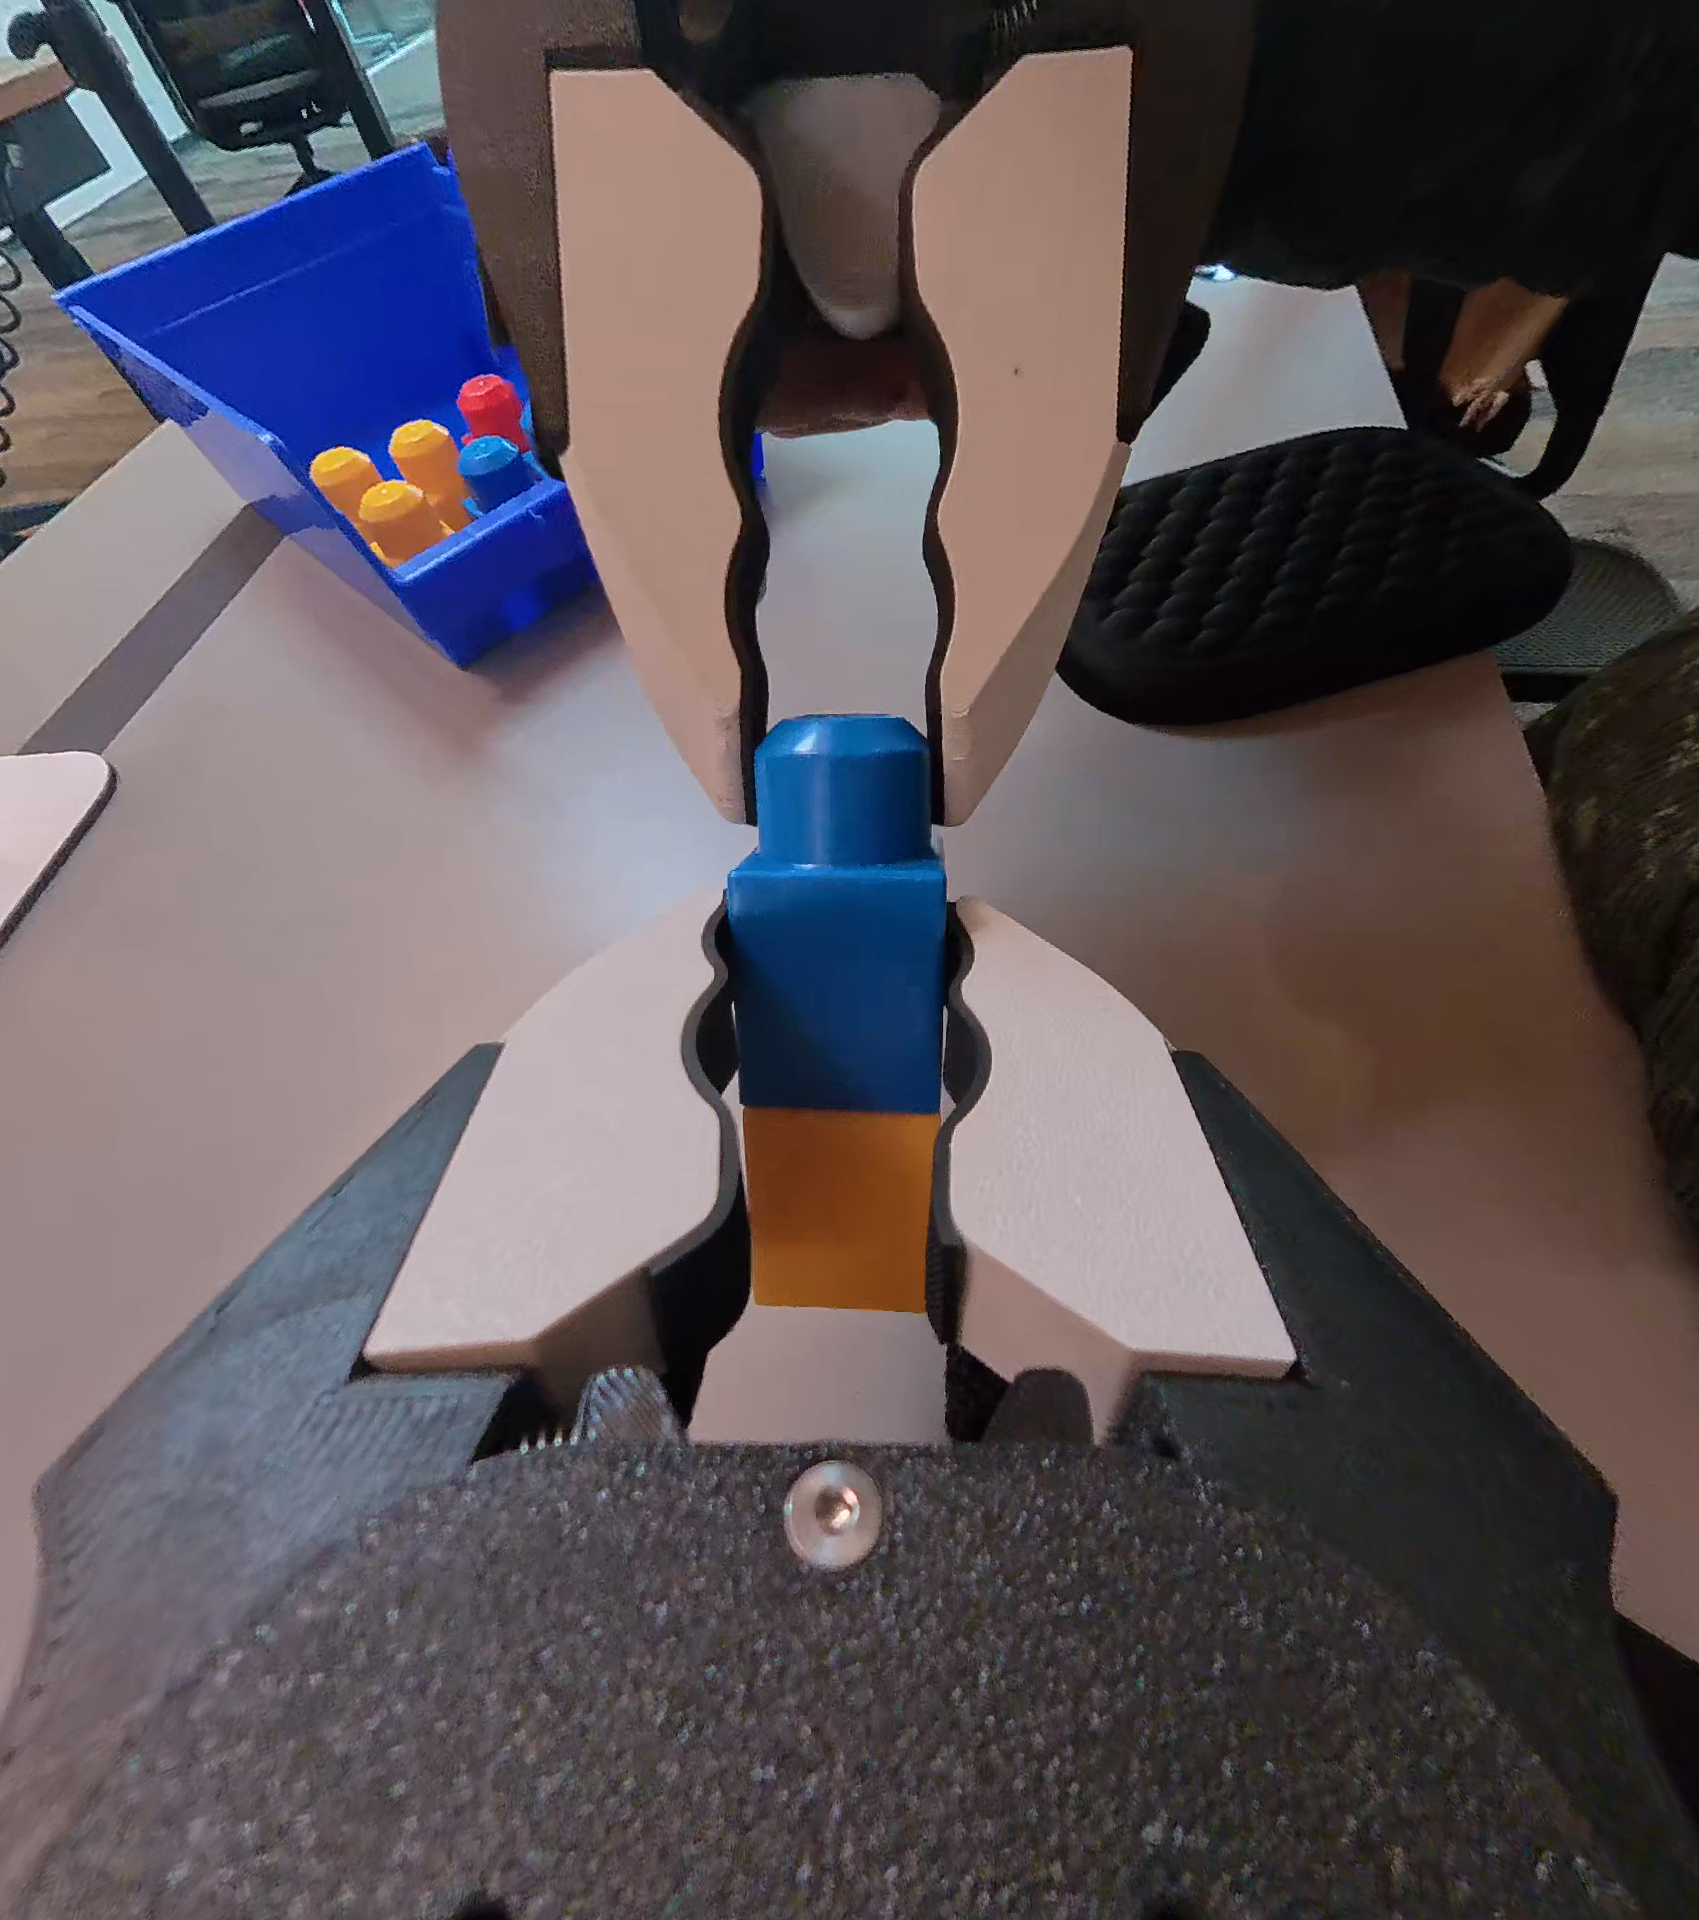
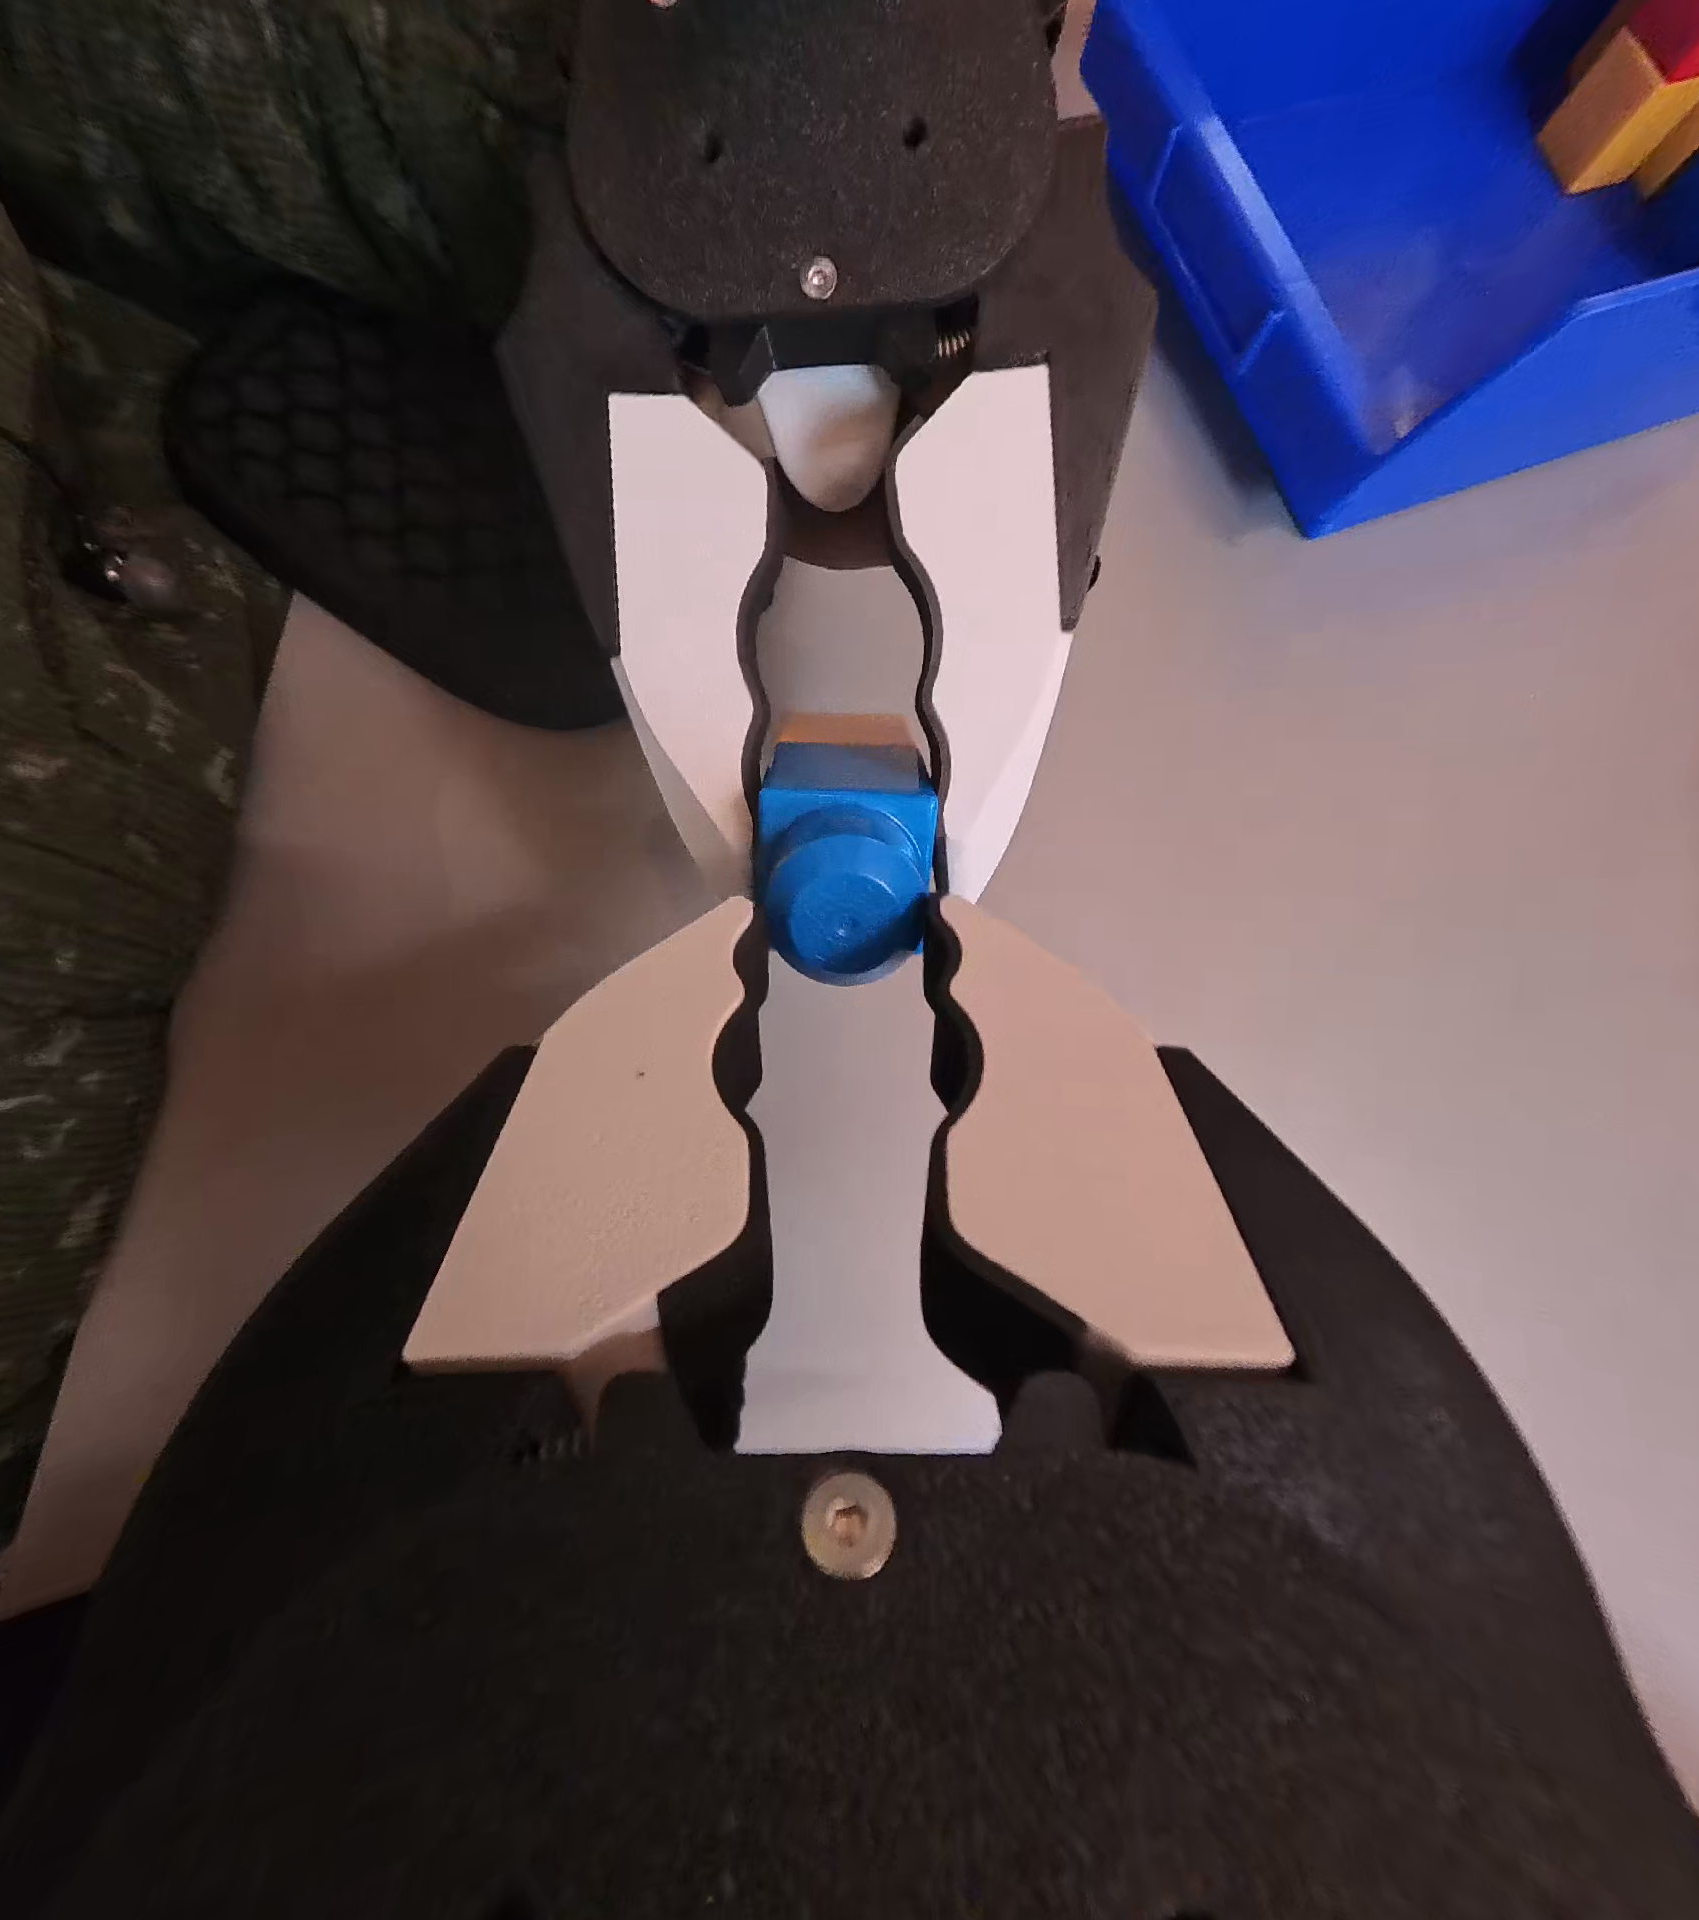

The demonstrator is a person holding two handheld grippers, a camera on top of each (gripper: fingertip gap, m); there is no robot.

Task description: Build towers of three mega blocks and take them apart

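Left wrist view: nearest the lens, the left gripper (image 1: 840, 1049) is clamped on a two-block stack, its jaws pressing the sides of the blue block (image 1: 837, 997), with the orange block (image 1: 837, 1210) plugged in behind it, toward the camera. The stack is held off the table (image 1: 305, 987), stud pointing forward. The right gripper (image 1: 843, 805) faces in from the far side, its tips on either side of the blue stud and touching or nearly touching it. A blue bin (image 1: 305, 312) behind left holds loose orange, blue and red blocks.

Right wrist view: the right gripper (image 2: 840, 914) is narrowed to about stud width; the stud of the blue block (image 2: 840, 862) sits between its tips, and contact looks light. Whether it truly grips I cannot tell. The orange block (image 2: 840, 729) shows just beyond, inside the left gripper (image 2: 843, 790). A second blue bin (image 2: 1396, 312) stands far right.

Risks (judgement): the stud is round and tapered, so a pull could slip off it. An off-axis pull could twist the stack in the left jaws. The left jaws hold mainly blue, so orange may drop if the joint lets go.
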